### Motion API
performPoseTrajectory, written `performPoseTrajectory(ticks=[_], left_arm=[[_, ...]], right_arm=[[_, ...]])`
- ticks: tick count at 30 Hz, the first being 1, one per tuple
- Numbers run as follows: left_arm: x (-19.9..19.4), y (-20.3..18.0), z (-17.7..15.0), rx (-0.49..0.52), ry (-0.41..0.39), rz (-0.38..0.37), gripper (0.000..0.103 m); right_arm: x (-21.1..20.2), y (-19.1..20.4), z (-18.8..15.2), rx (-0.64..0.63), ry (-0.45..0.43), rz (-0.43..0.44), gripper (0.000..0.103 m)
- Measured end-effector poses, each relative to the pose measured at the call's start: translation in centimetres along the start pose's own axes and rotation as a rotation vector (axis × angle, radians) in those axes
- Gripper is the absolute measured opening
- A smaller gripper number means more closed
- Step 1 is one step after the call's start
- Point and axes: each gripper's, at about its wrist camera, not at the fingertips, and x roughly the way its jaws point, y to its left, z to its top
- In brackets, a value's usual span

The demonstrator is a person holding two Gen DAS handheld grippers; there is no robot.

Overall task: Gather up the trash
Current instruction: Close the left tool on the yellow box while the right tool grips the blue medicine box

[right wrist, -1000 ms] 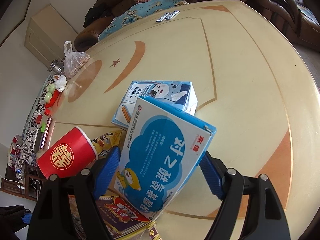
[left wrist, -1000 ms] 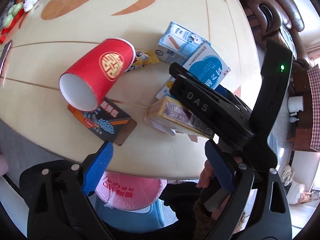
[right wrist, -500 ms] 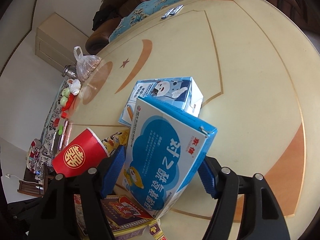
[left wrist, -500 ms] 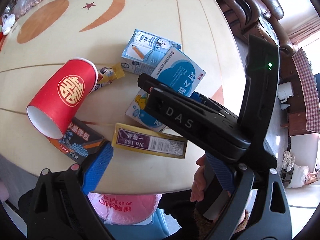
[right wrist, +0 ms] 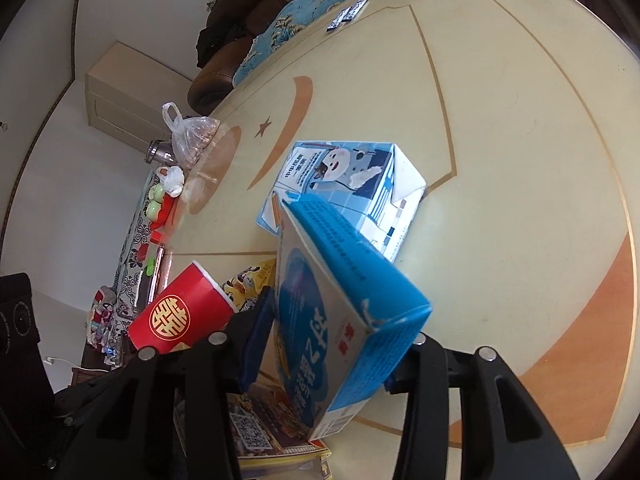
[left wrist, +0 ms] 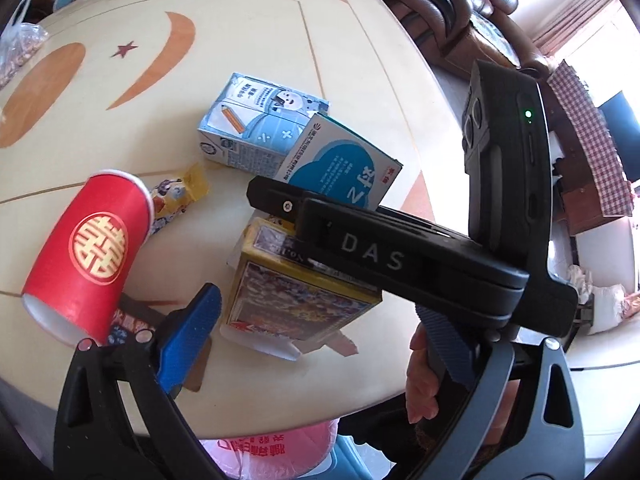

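A blue medicine box (right wrist: 340,320) stands tipped on its edge between the pads of my right gripper (right wrist: 328,360); the jaws are closing and both pads touch its sides. In the left wrist view the same blue box (left wrist: 340,168) sticks out past the black right gripper body. My left gripper (left wrist: 316,344) hangs above the table's near edge, its jaws wide and opening. A yellow box (left wrist: 296,304) lies between its fingers, untouched. A red paper cup (left wrist: 88,256) lies on its side to the left. A light-blue milk carton (left wrist: 256,128) lies behind the blue box.
A yellow snack wrapper (left wrist: 176,196) lies by the cup and a dark packet (left wrist: 128,320) under it. A bin with a pink bag (left wrist: 272,448) stands below the round table's (left wrist: 360,40) edge. A hand (left wrist: 424,380) grips the right tool. A plastic bag (right wrist: 192,136) sits far left.
The right jaws have narrowed onto the blue box, which has tipped from flat up onto its edge. The left gripper has rolled and sunk, so the yellow box now lies between its fingers.
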Motion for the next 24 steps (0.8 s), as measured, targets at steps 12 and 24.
performPoseTrajectory(ticks=[12,24], left_arm=[[2.0,0.8,-0.7,0.041,-0.048,-0.033,0.082],[-0.3,0.8,-2.1,0.080,-0.086,-0.007,0.076]], right_arm=[[0.2,0.1,-0.3,0.003,0.005,0.059,0.030],[-0.1,-0.1,-0.7,0.013,-0.002,0.082,0.023]])
